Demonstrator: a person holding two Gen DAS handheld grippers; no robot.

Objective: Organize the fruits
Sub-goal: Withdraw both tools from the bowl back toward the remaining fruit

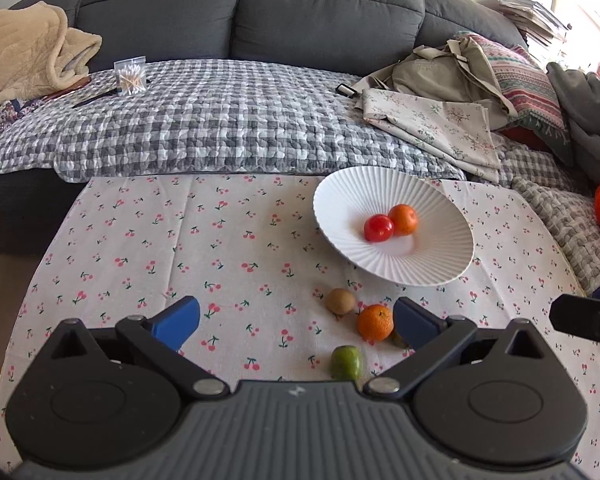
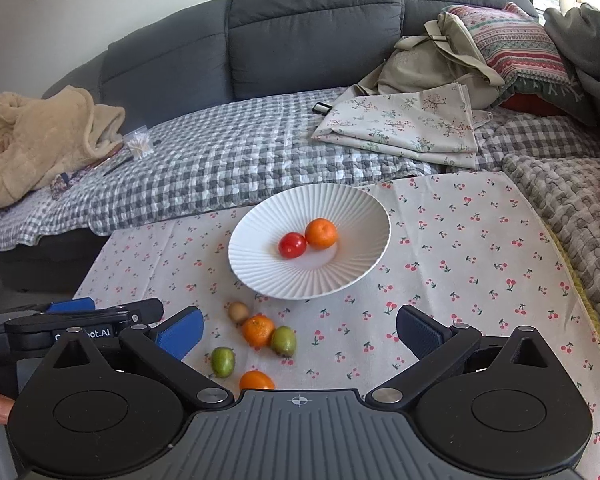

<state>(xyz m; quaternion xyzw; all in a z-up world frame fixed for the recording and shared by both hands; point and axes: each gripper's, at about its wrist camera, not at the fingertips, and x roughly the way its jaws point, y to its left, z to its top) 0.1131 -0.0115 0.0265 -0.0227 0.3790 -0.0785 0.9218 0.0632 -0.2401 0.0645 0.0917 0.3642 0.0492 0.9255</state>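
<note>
The left gripper has its fingers spread wide and empty over the cherry-print desk; a brown kiwi, an orange and a green fruit lie between them, toward the right finger; the right gripper is likewise spread and empty; the white plate beyond holds a tomato touching an orange; a second green fruit, possibly a lime, rests against the loose orange.
</note>
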